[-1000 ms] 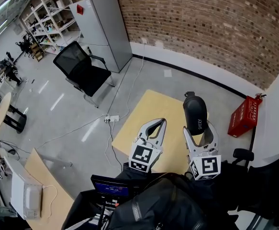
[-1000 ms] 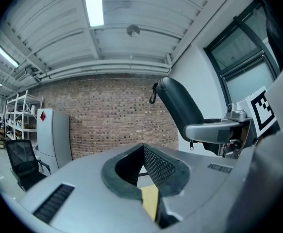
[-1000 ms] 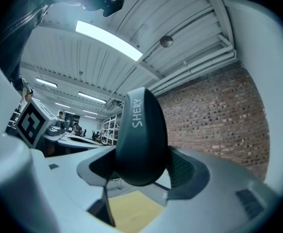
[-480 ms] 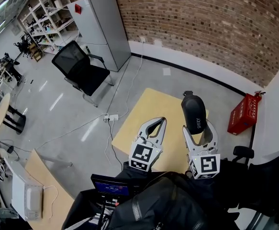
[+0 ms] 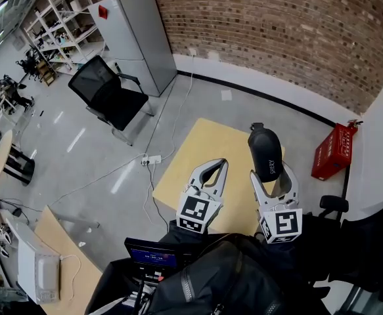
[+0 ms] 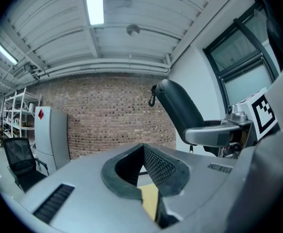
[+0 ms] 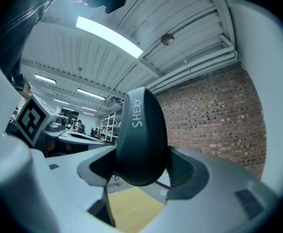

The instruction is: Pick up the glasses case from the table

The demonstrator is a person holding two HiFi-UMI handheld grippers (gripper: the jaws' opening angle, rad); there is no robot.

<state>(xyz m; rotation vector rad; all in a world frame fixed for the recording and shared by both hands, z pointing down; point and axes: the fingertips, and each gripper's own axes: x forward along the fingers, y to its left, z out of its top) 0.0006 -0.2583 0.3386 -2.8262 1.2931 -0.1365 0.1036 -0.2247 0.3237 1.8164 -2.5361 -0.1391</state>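
The right gripper (image 5: 274, 178) has the dark glasses case (image 5: 266, 151) pinched between its jaws. They clamp the lower end, and the rest stands upright, lifted clear above the right side of the pale wooden bench (image 5: 201, 153). White lettering runs along the case's side. The left gripper (image 5: 217, 167) hangs just beside it over the bench's near edge, jaws pressed together at the tips with nothing between them. A black office chair (image 5: 109, 94) and a grey cabinet (image 5: 135, 38) stand well apart on the floor.
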